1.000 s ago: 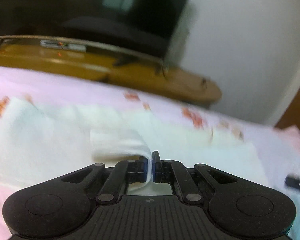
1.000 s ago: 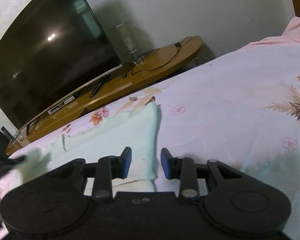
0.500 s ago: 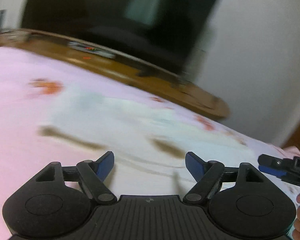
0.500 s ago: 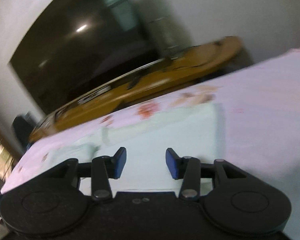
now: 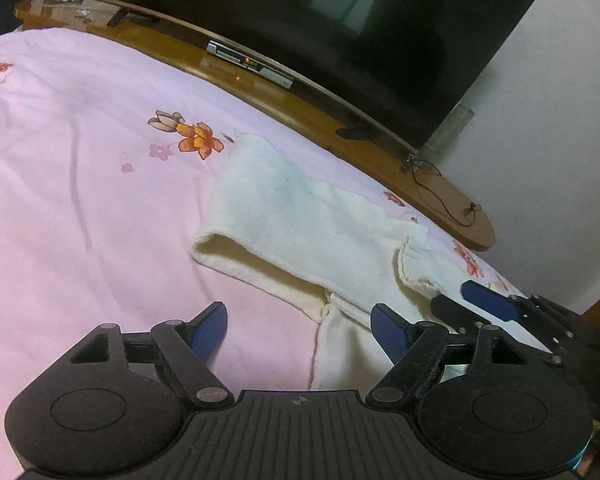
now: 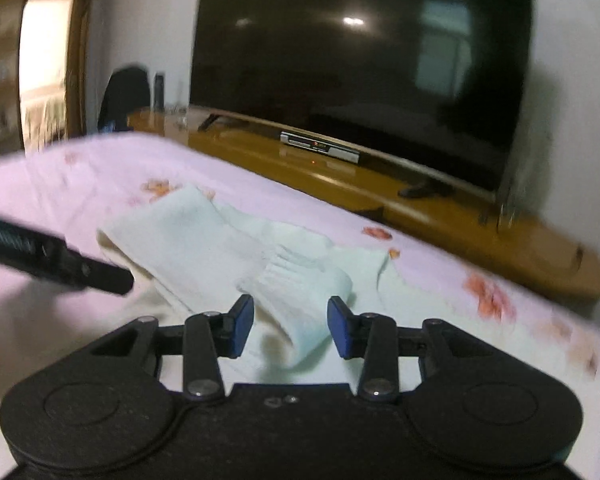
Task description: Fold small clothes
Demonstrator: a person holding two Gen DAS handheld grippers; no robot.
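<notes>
1. Bedspread [image 5: 80, 200], pink with orange flowers, fills the lower part of both views.
2. Television [image 6: 360, 60], dark and unlit, stands on a wooden stand [image 5: 300, 108] beyond the bed's far edge; a silver set-top box [image 6: 320, 147] sits on the stand below the screen.
3. White garment [image 5: 300, 216] lies on the bedspread, partly folded, one sleeve laid across its body; the ribbed cuff [image 6: 296, 276] shows in the right wrist view.
4. Left gripper [image 5: 298, 326] hovers at the garment's near edge with its jaws spread wide and nothing between them; one blue pad is over the pink cloth, the other over the white fabric.
5. Right gripper [image 6: 291, 326] has its jaws parted, holding nothing, with the folded sleeve lying in the gap between them.
</notes>
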